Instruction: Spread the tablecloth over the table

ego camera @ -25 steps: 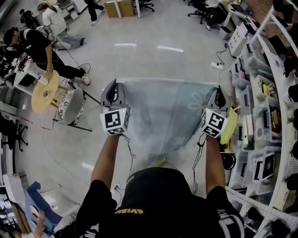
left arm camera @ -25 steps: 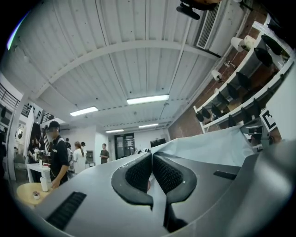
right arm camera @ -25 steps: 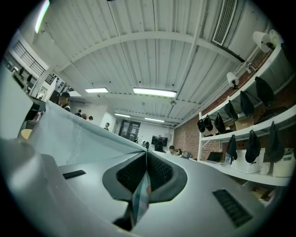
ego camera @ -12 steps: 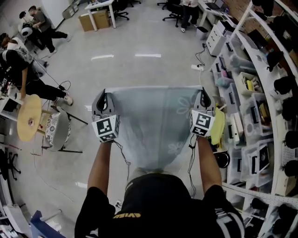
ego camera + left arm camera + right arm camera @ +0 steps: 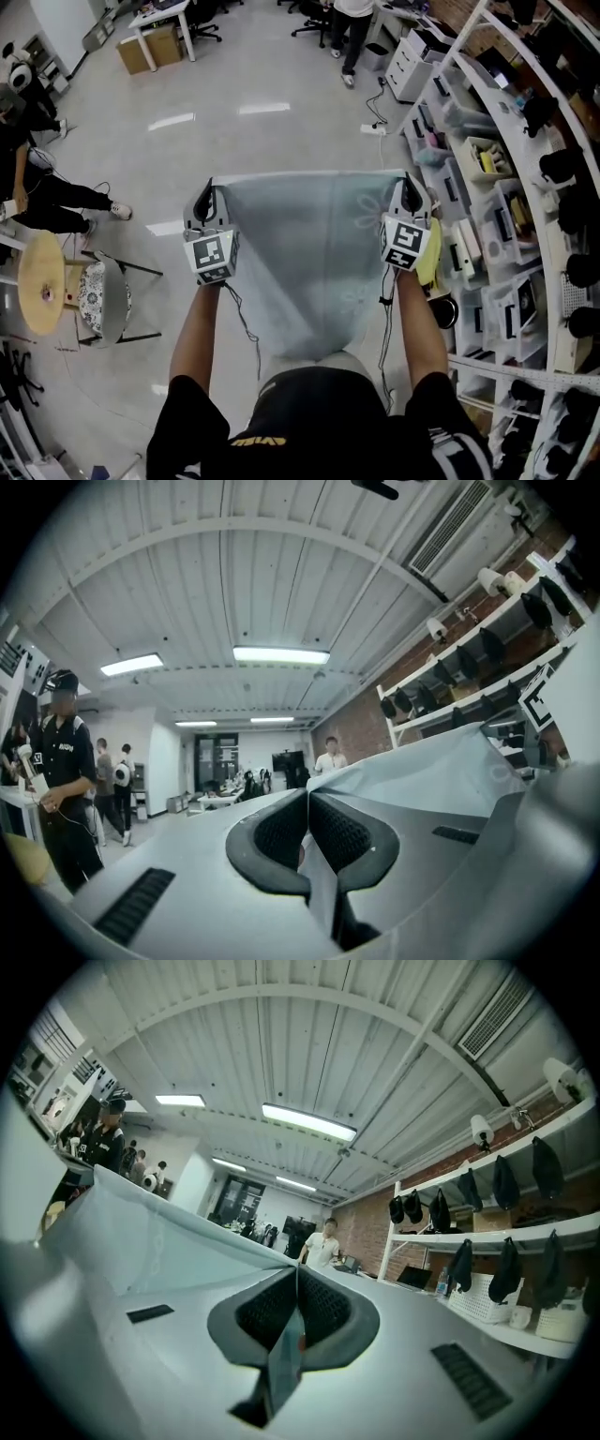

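Tablecloth (image 5: pixel 305 253) stretched taut in air over floor (image 5: pixel 141 169), between claws. Left claw (image 5: pixel 204 200) and right claw (image 5: pixel 410 193) each pinching a top corner. Since a second ago: person shifted alongside shelves (image 5: pixel 525 197), grip unchanged. Carrying stage; no desk visible yet.

The cloth's (image 5: pixel 309 253) lower end is hidden behind the person's torso (image 5: pixel 309 403), its 2 held corners vanish between the jaws of the left gripper (image 5: pixel 307 808) and right gripper (image 5: pixel 296 1283), and the shelves (image 5: pixel 525 234) run off the right edge
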A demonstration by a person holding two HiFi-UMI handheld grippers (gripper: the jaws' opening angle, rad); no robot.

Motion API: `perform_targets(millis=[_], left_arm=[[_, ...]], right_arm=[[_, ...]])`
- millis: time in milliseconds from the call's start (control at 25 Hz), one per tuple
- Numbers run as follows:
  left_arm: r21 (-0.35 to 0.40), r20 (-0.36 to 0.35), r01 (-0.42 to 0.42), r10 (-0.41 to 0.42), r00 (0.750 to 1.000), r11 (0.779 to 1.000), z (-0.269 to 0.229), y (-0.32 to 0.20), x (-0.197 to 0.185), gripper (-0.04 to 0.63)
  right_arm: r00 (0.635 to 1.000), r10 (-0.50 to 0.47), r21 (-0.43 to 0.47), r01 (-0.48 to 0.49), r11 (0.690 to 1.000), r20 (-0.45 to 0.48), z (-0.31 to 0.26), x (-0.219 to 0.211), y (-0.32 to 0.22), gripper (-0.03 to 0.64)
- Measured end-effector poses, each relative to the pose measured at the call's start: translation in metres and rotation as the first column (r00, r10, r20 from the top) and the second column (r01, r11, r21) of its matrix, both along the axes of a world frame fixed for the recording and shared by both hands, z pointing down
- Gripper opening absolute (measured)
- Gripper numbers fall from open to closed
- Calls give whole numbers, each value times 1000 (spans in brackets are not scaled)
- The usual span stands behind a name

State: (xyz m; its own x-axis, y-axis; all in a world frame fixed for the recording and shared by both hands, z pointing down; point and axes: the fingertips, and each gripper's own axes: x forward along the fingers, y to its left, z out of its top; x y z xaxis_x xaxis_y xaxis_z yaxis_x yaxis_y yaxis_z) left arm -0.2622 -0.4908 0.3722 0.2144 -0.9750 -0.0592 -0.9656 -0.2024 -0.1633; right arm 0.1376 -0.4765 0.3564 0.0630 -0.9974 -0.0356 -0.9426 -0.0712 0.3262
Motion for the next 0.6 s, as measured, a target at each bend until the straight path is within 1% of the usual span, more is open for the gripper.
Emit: perform_targets(millis=[80,280,520,600], left_arm=[[-14,2,6,-6,1000,1000,9,-18,4,21],[-18,15,42,-42,999,999,15,-73,6,21],[-57,75,60,-56,996,997,38,-121,11,21],[-71,85,63,-57,995,995,47,-138,11,21]], right_arm=[[1000,-6,-12,6,1000,-14,8,5,-16,5],[998,-53,-29,52,998,-30,25,8,-72,5],[995,-93,-69,90,994,-40,53,13,-131,5],[994,-102,-72,99,992,-48,60,12,-149,5]])
